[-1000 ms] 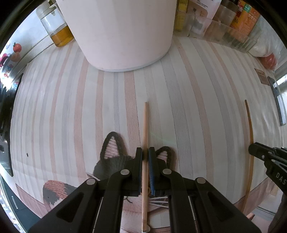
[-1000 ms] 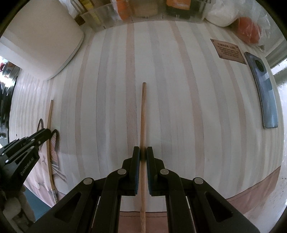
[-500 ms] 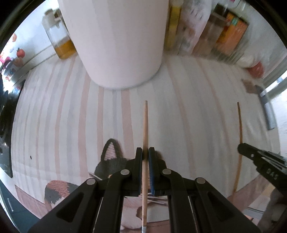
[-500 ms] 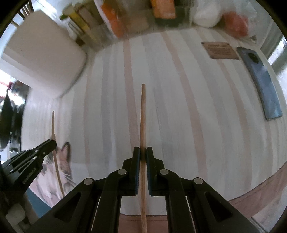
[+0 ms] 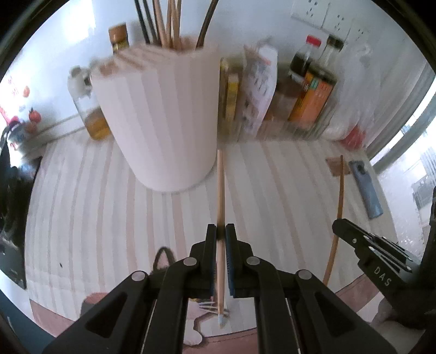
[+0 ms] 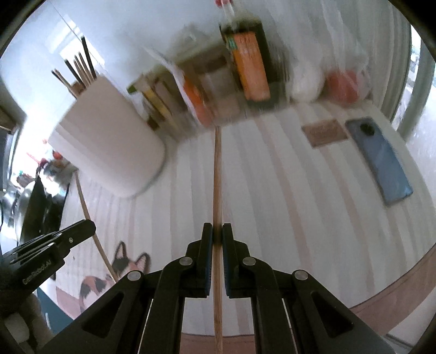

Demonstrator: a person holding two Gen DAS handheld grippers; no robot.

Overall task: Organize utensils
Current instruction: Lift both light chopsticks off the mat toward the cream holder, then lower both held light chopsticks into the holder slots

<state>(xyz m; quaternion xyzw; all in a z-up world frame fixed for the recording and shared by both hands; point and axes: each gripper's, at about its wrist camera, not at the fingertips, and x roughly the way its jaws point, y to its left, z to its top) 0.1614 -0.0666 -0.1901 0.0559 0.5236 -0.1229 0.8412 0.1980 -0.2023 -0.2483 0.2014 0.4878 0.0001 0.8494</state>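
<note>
- Left wrist view: a tall white holder (image 5: pixel 163 119) stands on the striped mat (image 5: pixel 95 217) and carries several chopsticks (image 5: pixel 169 24), pale wood and dark, sticking up out of its top.
- Behind it, a clear bin (image 5: pixel 297 119) along the wall holds an orange box (image 5: pixel 310 95), bottles and packets; a bottle of amber liquid (image 5: pixel 90 109) stands left of the holder.
- The left gripper (image 5: pixel 221 231) is pressed together on a wooden chopstick (image 5: pixel 220 190), whose tip points just past the holder's lower right edge.
- A second earlier only the holder's base showed; now its rim and contents are in sight, and the view has tilted up.
- Right wrist view: the same white holder (image 6: pixel 109 152) sits at left with its sticks showing.
- The right gripper (image 6: pixel 217 234) pinches its own wooden chopstick (image 6: pixel 217 177), whose tip reaches toward the blurred bin (image 6: pixel 218 103).
- A blue phone (image 6: pixel 378 160) lies on the mat at right.
- Compared with before, the wall and bin contents have come into view, and the left gripper (image 6: pixel 79 231) shows at the left edge with its stick.
</note>
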